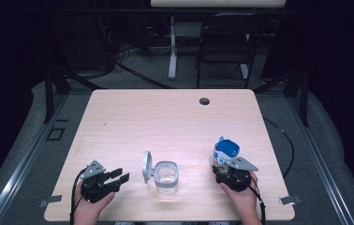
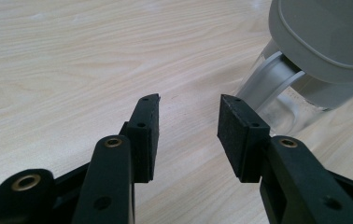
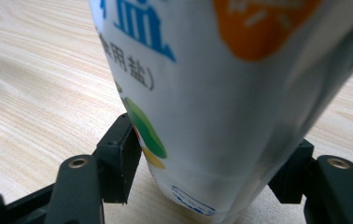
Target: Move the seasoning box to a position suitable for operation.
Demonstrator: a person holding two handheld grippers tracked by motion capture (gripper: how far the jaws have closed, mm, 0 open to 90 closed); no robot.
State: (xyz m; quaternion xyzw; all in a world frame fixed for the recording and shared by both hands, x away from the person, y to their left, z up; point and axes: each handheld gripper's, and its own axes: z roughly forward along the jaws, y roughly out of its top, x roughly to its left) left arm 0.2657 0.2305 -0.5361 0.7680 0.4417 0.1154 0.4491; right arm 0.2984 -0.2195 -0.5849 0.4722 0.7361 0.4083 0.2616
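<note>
Two grippers are sitting at the near edge of the table (image 1: 119,112), one in each of the person's hands. Nearest on the right, the right gripper (image 1: 232,174) is clamping a salt bag (image 1: 225,153) low on its body, the jaws pressing in on either side so that the bag is standing upright with its blue top uppermost; gripping it near the base probably keeps the soft pouch from folding over and leaves the top free for pouring. In the right gripper view the bag (image 3: 212,93) is bulging between the pads (image 3: 118,163), its base seeming to rest on the wood (though contact is hard to judge from here). On the left, the left gripper (image 1: 115,179) is waiting with its jaws apart and nothing between them, its fingertips aiming toward the jar (image 1: 166,177) just beside it, likely ready to steady it. The clear jar is standing between the two grippers, its grey hinged lid (image 1: 146,166) swung open and standing on edge at the left side, so the mouth is facing up to receive salt. In the left gripper view the lid (image 2: 326,42) is looming just past the open pads (image 2: 236,128). Farther off, a small round hole (image 1: 204,101) is lying in the tabletop near the far edge.
</note>
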